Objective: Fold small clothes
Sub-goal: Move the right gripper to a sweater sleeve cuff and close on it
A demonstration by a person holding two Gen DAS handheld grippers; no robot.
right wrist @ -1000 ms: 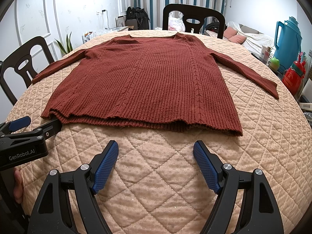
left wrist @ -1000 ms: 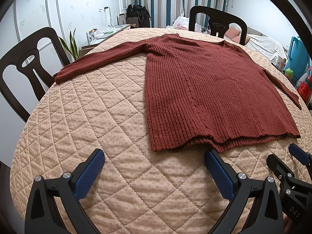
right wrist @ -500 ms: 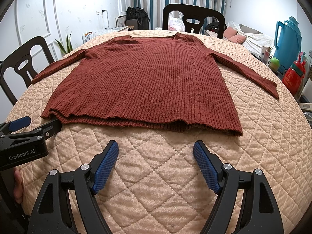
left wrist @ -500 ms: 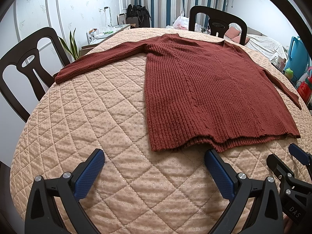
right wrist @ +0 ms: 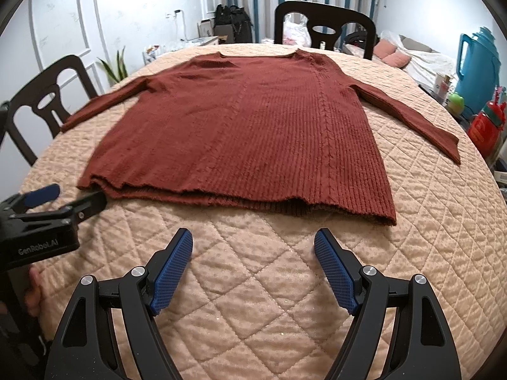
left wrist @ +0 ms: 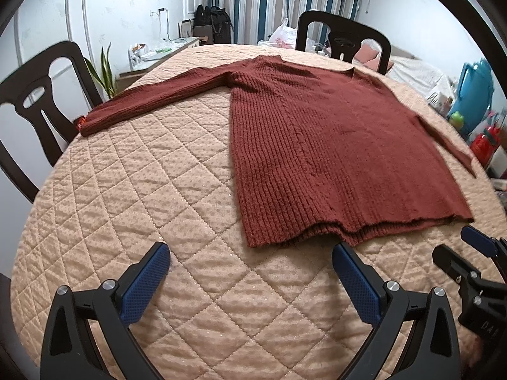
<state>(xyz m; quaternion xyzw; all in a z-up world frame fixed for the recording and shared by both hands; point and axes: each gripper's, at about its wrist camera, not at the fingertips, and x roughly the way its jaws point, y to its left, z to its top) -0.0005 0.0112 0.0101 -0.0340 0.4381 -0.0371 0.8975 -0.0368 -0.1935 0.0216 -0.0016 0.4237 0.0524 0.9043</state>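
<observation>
1. A rust-red ribbed sweater (right wrist: 240,133) lies flat and face-up on a round table under a quilted beige cover (right wrist: 253,300), its hem toward the near edge, its neckline toward the far chair (right wrist: 323,25), and both sleeves spread out to the sides.

2. The left gripper (left wrist: 250,267) hovers just short of the hem's left corner with its blue pads spread wide and nothing between them. The right gripper (right wrist: 253,253) waits near the hem's middle, likewise wide and empty.

3. No fold appears to be made yet; the step in hand looks like a first grasp on the garment.

4. To do it well, each gripper should come in low over the cover and pinch both knit layers at a hem corner or a sleeve, not the top layer alone, since the hem shows two slightly offset edges.

5. The left sleeve (left wrist: 152,101) reaches almost to the table's left rim; folding it inward over the body first would keep it from sliding off.

6. The thick knit will likely drag on the quilting, so lifting beats pulling.

7. A teal jug (right wrist: 478,69) and a red bottle (right wrist: 484,123) stand off the right side, clear of the cloth.
</observation>
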